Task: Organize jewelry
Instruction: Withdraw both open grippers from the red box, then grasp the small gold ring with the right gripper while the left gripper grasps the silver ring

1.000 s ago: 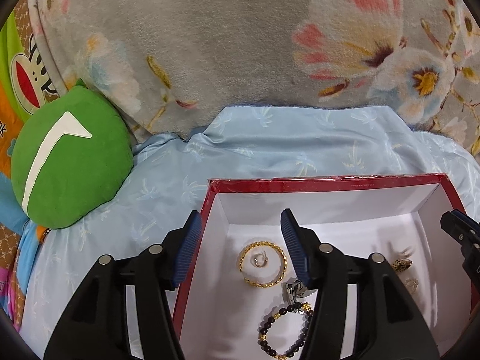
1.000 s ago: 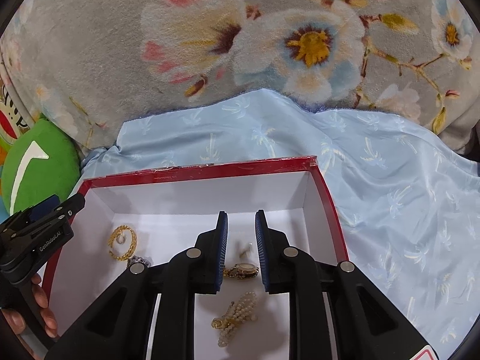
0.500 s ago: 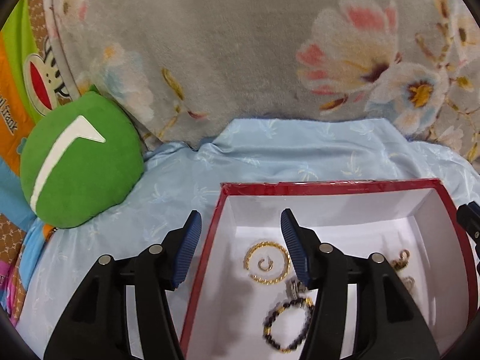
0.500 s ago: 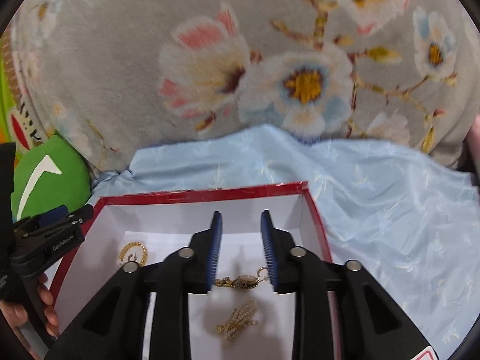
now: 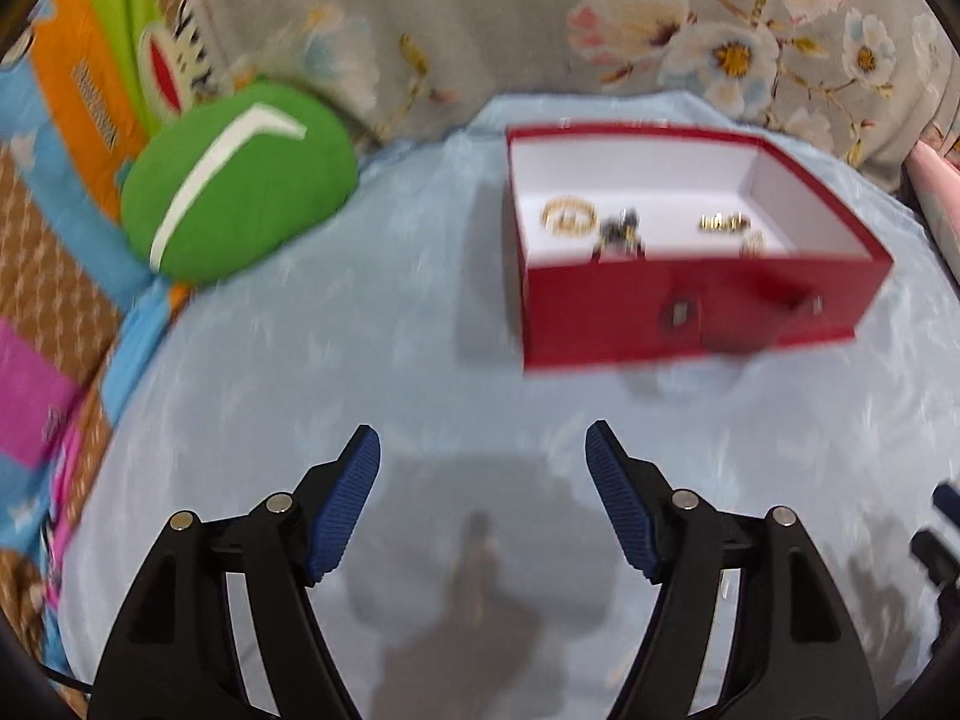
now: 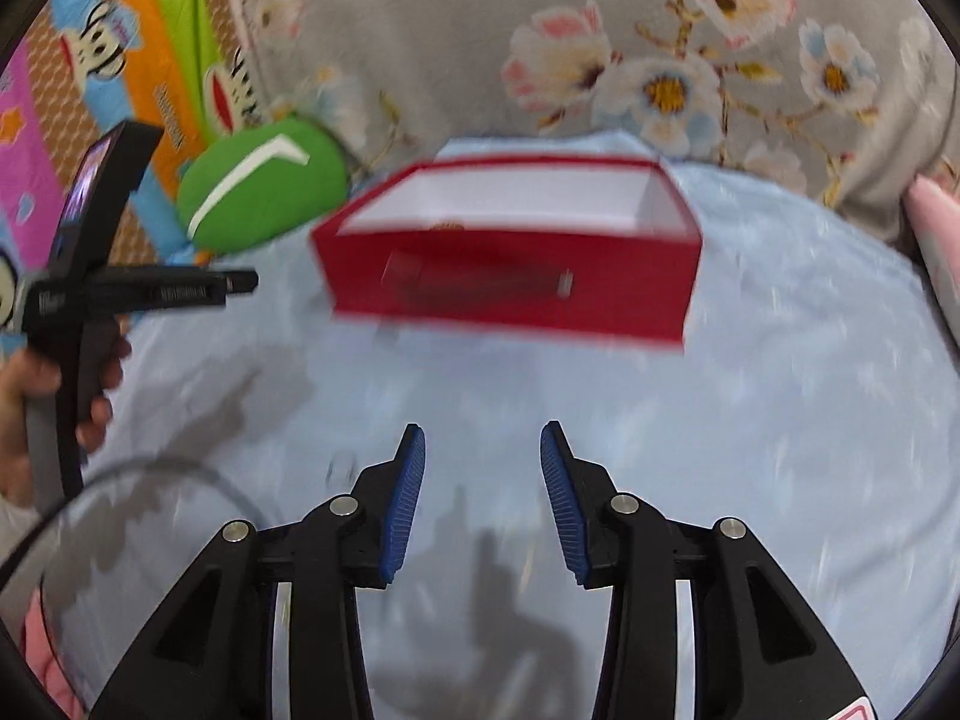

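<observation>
A red box with a white inside stands on the light blue cloth, ahead of both grippers. In it lie a gold bangle, a dark beaded bracelet and a gold watch. My left gripper is open and empty, well back from the box over bare cloth. My right gripper is open and empty, also back from the box. The left gripper also shows at the left of the right wrist view. Both views are motion-blurred.
A green round cushion lies left of the box. A grey floral blanket rises behind it. A colourful cartoon mat is at the far left. A pink item sits at the right edge.
Both grippers have pulled back out of the box toward me and now hang over the cloth. The right gripper's jaws have opened wider.
</observation>
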The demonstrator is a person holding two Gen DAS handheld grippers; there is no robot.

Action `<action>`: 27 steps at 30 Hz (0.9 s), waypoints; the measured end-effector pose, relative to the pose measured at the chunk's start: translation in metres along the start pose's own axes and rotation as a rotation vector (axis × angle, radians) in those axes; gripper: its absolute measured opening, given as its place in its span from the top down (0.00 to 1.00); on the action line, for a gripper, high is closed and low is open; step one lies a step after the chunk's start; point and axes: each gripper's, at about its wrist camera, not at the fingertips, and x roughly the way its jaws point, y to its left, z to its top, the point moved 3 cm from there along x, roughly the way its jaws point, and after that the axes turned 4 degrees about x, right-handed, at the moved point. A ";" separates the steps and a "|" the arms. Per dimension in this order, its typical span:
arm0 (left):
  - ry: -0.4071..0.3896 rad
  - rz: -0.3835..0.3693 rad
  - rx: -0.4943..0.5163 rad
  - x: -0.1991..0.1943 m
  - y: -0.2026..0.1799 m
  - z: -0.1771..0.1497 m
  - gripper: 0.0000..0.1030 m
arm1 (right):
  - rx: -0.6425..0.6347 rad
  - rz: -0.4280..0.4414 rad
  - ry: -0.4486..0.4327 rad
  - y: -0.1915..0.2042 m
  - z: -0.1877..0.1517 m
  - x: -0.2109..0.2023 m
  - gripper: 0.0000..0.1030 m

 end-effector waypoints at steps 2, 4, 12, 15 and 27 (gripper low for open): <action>0.032 -0.007 -0.026 -0.006 0.007 -0.026 0.33 | -0.008 0.001 0.040 0.012 -0.030 -0.005 0.61; 0.045 -0.015 -0.047 -0.013 0.011 -0.046 0.33 | 0.000 0.025 0.068 0.021 -0.046 -0.006 0.61; 0.070 -0.104 -0.076 -0.030 -0.004 -0.082 0.33 | 0.021 0.113 0.118 0.060 -0.049 0.016 0.62; 0.066 -0.108 -0.072 -0.035 -0.006 -0.087 0.33 | -0.005 0.109 0.139 0.074 -0.050 0.025 0.67; 0.049 -0.131 -0.035 -0.035 -0.012 -0.074 0.33 | -0.026 0.057 0.132 0.079 -0.051 0.030 0.87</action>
